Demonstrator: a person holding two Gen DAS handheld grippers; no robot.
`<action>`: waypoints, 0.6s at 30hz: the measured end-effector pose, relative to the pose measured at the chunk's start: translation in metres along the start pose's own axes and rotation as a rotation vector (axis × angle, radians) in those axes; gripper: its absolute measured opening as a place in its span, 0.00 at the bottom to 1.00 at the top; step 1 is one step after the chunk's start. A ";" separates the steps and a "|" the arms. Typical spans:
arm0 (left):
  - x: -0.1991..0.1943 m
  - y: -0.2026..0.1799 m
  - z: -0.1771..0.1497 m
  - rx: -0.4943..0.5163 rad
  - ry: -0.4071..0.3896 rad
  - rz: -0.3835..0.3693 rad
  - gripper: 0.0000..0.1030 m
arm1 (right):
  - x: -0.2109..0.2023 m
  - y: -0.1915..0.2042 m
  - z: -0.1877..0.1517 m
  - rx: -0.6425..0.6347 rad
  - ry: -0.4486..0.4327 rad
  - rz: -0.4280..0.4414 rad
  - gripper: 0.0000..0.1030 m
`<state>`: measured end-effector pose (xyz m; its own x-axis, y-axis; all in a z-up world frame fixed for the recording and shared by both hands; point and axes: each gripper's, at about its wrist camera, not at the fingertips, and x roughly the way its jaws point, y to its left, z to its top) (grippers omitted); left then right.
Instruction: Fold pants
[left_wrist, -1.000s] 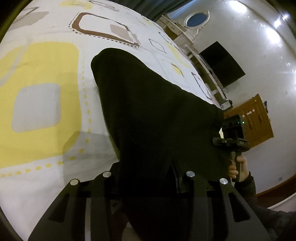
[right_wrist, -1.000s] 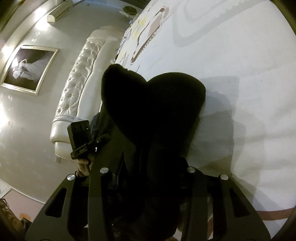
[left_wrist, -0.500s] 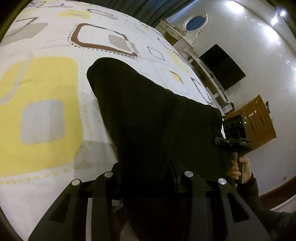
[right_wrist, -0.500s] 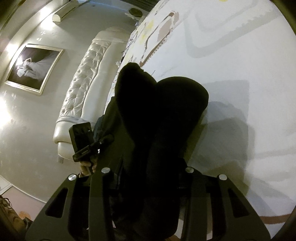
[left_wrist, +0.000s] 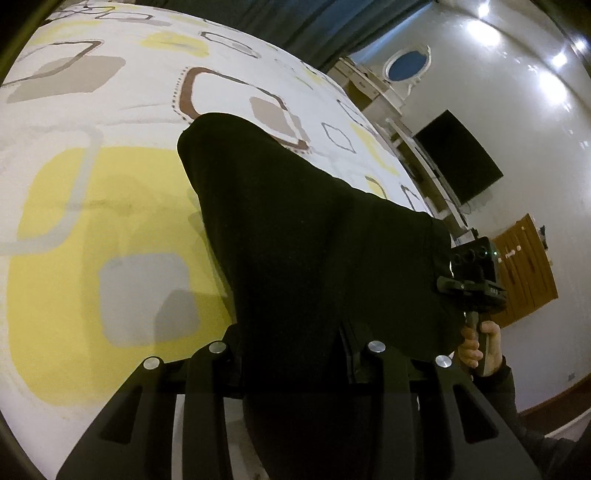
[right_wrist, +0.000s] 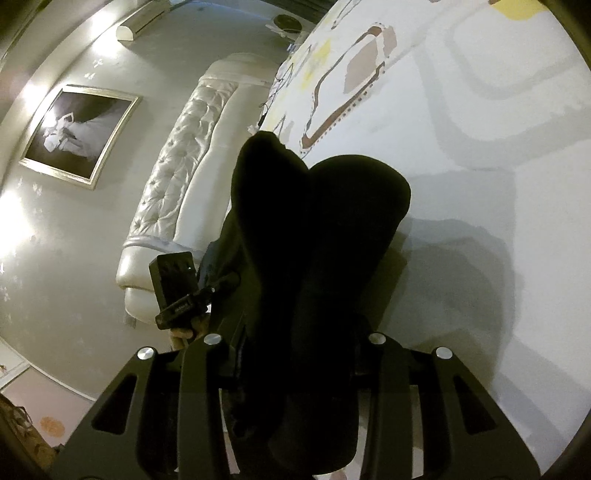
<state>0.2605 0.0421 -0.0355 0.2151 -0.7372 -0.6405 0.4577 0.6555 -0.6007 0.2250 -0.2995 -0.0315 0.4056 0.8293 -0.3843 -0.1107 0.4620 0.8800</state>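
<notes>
There is one pair of black pants (left_wrist: 314, 258), held up over the bed (left_wrist: 110, 221) by two grippers. The left gripper (left_wrist: 295, 365) and the right gripper (right_wrist: 295, 354) are each narrow, clamped on the cloth. Only the left view shows one dark screen (left_wrist: 458, 155) and one wooden door (left_wrist: 524, 269); only the right view shows one tufted headboard (right_wrist: 177, 173) and one framed picture (right_wrist: 77, 133). The pants' long axis runs away from the grippers, down to the far bed.

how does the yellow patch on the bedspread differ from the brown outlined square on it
The yellow patch is a big filled block beside the black pants; the brown outlined square is a smaller outline farther off, partly hidden by them. The yellow encloses a grey square; the brown has a taupe corner. Both are rounded squares.
</notes>
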 end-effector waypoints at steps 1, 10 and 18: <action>-0.002 0.002 0.005 -0.004 -0.004 0.003 0.34 | 0.003 -0.001 0.004 0.001 0.000 0.002 0.35; -0.001 0.017 0.018 -0.039 -0.010 0.015 0.34 | 0.020 -0.009 0.035 0.022 0.001 0.034 0.35; -0.002 0.018 0.024 -0.049 -0.009 0.008 0.34 | 0.026 -0.013 0.049 0.037 0.002 0.037 0.35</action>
<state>0.2896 0.0514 -0.0338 0.2263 -0.7336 -0.6408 0.4134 0.6680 -0.6187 0.2812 -0.2998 -0.0394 0.3996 0.8466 -0.3515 -0.0924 0.4187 0.9034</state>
